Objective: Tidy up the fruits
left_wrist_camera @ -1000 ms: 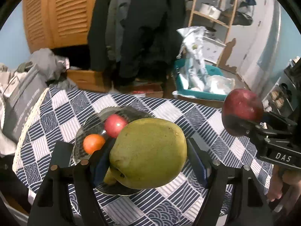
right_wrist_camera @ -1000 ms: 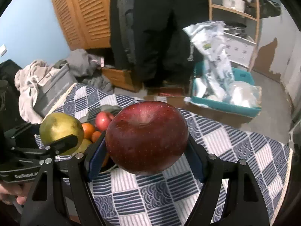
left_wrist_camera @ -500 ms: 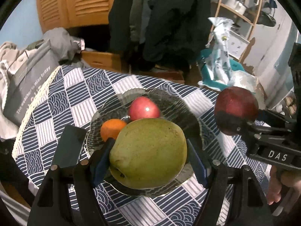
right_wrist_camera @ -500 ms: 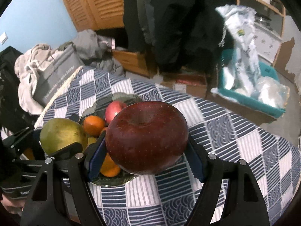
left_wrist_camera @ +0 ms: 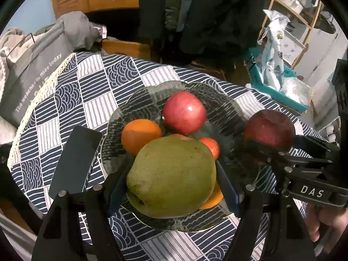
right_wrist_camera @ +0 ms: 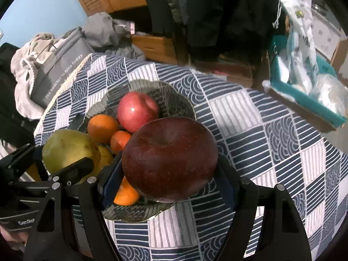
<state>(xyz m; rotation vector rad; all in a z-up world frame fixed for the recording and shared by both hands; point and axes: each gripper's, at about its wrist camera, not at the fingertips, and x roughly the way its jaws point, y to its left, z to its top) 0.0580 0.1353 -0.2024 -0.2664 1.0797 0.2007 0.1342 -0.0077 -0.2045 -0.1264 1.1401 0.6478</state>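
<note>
My left gripper (left_wrist_camera: 171, 180) is shut on a green pear (left_wrist_camera: 171, 177) and holds it over the near part of a glass fruit bowl (left_wrist_camera: 134, 104). My right gripper (right_wrist_camera: 169, 169) is shut on a dark red apple (right_wrist_camera: 170, 161) above the bowl's (right_wrist_camera: 174, 100) right side. That apple also shows in the left wrist view (left_wrist_camera: 269, 129), and the pear in the right wrist view (right_wrist_camera: 69, 150). In the bowl lie a red apple (left_wrist_camera: 184, 112), an orange (left_wrist_camera: 140, 134) and smaller oranges (left_wrist_camera: 209, 146).
The bowl stands on a table with a blue and white patterned cloth (right_wrist_camera: 282, 134). A black phone (left_wrist_camera: 76, 161) lies left of the bowl. A grey bag (right_wrist_camera: 58, 67) sits beyond the table's left edge, a teal bin (right_wrist_camera: 304, 95) on the floor at the right.
Both grippers have moved forward and tilted down over the bowl, each still holding its fruit. The bowl and its fruit now lie closer and more centred.
</note>
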